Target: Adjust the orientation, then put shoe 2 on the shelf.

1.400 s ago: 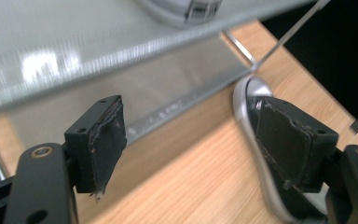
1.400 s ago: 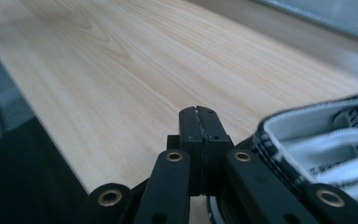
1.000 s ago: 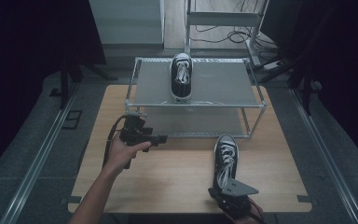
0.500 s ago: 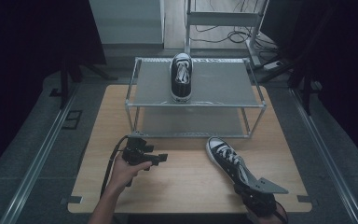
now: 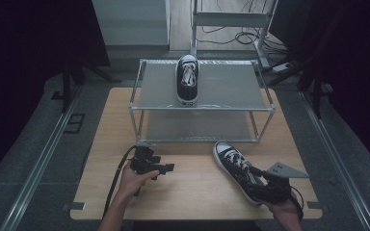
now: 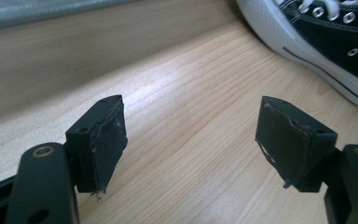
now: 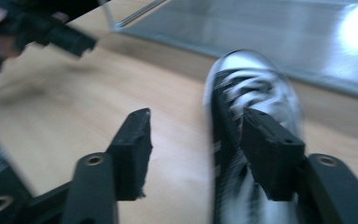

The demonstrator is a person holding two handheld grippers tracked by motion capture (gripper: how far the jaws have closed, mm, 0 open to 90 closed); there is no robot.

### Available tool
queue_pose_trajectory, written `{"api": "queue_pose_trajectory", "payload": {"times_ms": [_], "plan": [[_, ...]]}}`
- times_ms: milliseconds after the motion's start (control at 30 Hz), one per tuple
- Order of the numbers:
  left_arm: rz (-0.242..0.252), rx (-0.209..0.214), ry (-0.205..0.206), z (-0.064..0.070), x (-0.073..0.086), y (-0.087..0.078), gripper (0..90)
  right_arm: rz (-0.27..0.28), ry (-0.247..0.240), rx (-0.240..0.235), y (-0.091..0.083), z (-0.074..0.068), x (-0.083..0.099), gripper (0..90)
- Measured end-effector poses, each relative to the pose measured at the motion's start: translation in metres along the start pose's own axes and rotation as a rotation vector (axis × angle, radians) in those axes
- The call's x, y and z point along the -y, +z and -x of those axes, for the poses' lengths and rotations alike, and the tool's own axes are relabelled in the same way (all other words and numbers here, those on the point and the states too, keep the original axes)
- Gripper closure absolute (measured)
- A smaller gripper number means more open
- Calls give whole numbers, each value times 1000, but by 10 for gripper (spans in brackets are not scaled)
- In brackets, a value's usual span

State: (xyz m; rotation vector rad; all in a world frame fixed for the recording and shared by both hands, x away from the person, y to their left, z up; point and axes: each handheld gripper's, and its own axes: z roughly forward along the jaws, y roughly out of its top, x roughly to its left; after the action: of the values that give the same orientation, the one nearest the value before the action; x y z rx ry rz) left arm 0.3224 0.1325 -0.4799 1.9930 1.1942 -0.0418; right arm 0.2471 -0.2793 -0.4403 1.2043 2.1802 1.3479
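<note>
A black low-top sneaker with white laces [image 5: 232, 161] lies on the wooden table [image 5: 192, 195], toe toward the rack. My right gripper [image 5: 256, 181] is at its heel end, open. In the right gripper view its jaws [image 7: 193, 140] stand apart, the right one in front of the blurred sneaker [image 7: 256, 84] and the left one over bare wood. My left gripper [image 5: 165, 168] is open over the table left of the sneaker. Between its jaws [image 6: 191, 126] is bare wood, and the sneaker's toe [image 6: 326, 42] is at the upper right. A matching sneaker [image 5: 187, 79] stands on the rack's top shelf.
The two-tier metal rack [image 5: 202, 107] takes up the far half of the table. The left hand and its gripper [image 7: 42, 32] also appear at the upper left of the right gripper view. Cables lie on the floor behind the rack.
The right gripper has drawn back to the right and toward the near edge, and the sneaker has swung with it, toe pointing left-forward. The left gripper has come nearer the front edge.
</note>
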Motion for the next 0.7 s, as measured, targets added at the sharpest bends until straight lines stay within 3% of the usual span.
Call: {"api": "queue_pose_trajectory", "payload": {"times_ms": [200, 333, 600, 700], "plan": [[-8, -5, -10, 0, 7, 3, 245, -76, 44, -43, 11, 18, -11, 282], [-7, -10, -22, -1, 12, 5, 245, -118, 42, -73, 22, 22, -19, 280], [22, -10, -39, -2, 17, 0, 247, -141, 30, -34, 25, 23, -32, 246], [26, -7, -49, -3, 19, -2, 247, -182, 15, -6, 30, 23, -37, 225]]}}
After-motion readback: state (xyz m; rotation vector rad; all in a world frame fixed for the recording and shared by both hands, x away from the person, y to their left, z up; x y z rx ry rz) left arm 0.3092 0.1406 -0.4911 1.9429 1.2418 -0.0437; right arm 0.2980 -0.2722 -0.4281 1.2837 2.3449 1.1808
